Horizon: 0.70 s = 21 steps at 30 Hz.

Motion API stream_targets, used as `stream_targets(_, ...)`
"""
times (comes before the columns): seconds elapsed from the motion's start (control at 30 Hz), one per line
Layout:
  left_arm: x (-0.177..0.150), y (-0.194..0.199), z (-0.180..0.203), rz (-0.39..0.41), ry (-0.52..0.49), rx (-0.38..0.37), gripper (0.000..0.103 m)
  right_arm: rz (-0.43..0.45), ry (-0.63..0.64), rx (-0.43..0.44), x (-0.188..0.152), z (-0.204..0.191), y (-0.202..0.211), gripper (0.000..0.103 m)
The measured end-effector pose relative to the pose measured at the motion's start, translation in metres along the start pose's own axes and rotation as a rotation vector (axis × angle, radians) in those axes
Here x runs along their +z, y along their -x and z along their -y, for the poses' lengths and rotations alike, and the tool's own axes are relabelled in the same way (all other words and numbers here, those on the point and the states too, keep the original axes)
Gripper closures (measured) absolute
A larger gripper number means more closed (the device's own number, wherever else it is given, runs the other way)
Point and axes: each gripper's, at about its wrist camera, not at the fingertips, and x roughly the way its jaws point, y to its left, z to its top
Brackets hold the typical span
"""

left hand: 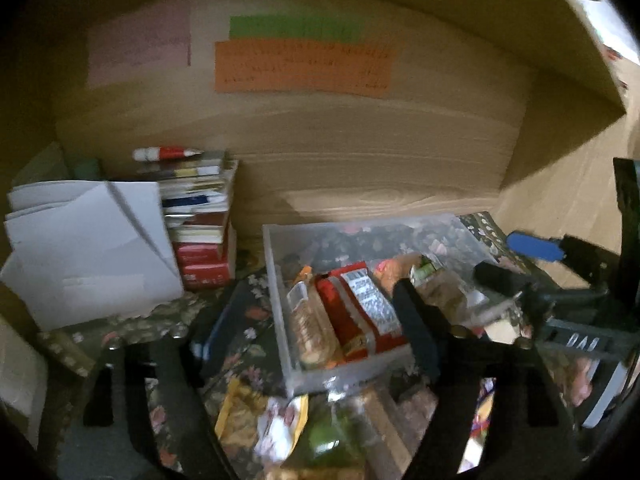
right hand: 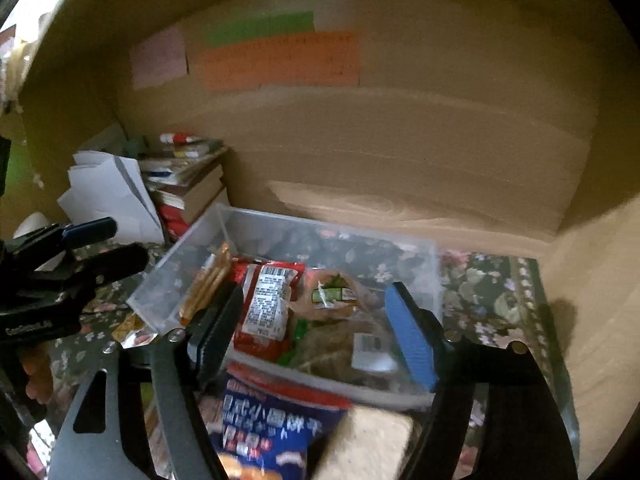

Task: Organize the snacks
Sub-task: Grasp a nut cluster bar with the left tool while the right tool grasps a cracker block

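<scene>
Snacks [right hand: 264, 304] in clear bin [right hand: 436, 264], both hand-held grippers spread wide, right [right hand: 316, 340] above, left [left hand: 308, 344] alongside.

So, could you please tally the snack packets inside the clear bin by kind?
Red packet with white label: 1
Biscuit-stick packet: 1
Bun packet with green label: 1
Brown packet: 1
Total: 4 in the clear bin; blur may hide more.

A clear bin [right hand: 434, 276] sits on the flowered tabletop. Inside it, a red pack [right hand: 266, 306] with a white label lies flat in the middle. A long cracker pack [right hand: 208, 284] leans at 9 o'clock. A round bun [right hand: 332, 294] lies at 3 o'clock. A blue bag [right hand: 264, 424] lies outside at 6 o'clock.
</scene>
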Motion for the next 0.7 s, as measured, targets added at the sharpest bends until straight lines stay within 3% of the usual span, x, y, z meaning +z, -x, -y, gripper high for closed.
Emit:
stream_targets(0.27,-0.048,0.032,-0.003,-0.035,-0.021,0.026,0.014,0.058,0.035,-0.062,-0.032,0.005,0.039,0.020)
stream_targets(0.57,-0.107,0.035,-0.009,-0.141,0.027,0.045,0.013,-0.059,-0.066,-0.093,-0.083,0.042,0.036,0.020)
stream_targets(0.7,-0.121,0.033,-0.006,-0.168,0.043,0.032,0.013,-0.104,-0.109,-0.064,-0.097,0.046,0.031,0.020)
